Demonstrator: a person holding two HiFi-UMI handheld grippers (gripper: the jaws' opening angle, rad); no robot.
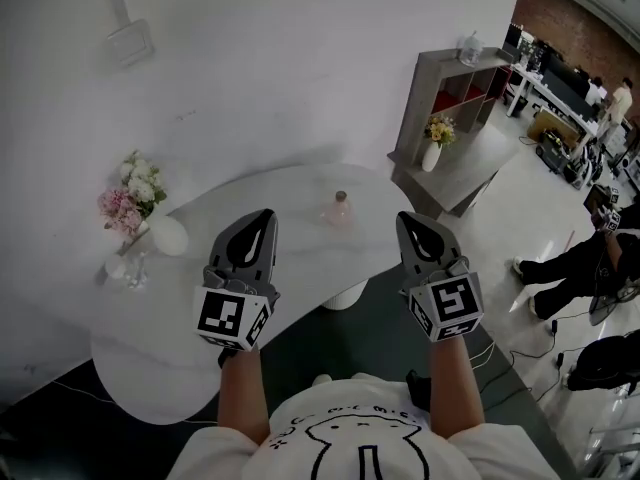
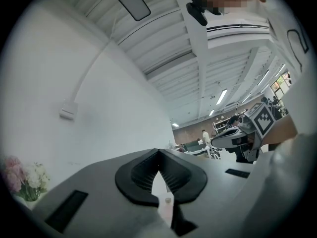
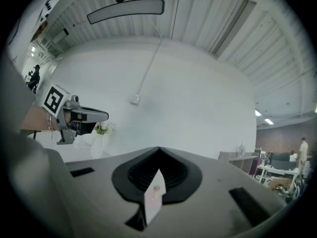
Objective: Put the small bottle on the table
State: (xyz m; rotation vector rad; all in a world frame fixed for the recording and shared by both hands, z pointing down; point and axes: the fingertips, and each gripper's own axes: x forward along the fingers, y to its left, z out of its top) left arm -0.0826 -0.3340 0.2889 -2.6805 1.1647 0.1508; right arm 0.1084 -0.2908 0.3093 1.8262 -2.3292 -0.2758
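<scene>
Both the left hand-held gripper [image 1: 260, 223] and right hand-held gripper [image 1: 414, 226] hung closed, empty; the small bottle [image 1: 340, 210] stood upright on the worktop [image 1: 280, 193] just beyond them, so backing off needed no nudge

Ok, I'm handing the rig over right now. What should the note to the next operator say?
Left gripper: jaws shut, empty, held above the near edge of the table.
Right gripper: jaws shut, empty, level with the left one.
Small bottle: upright on the table, beyond and between the two grippers, touched by neither.
Done: the bottle appears placed and released.
Left: nothing obvious. Confirm it stands steady, then pull back.
</scene>
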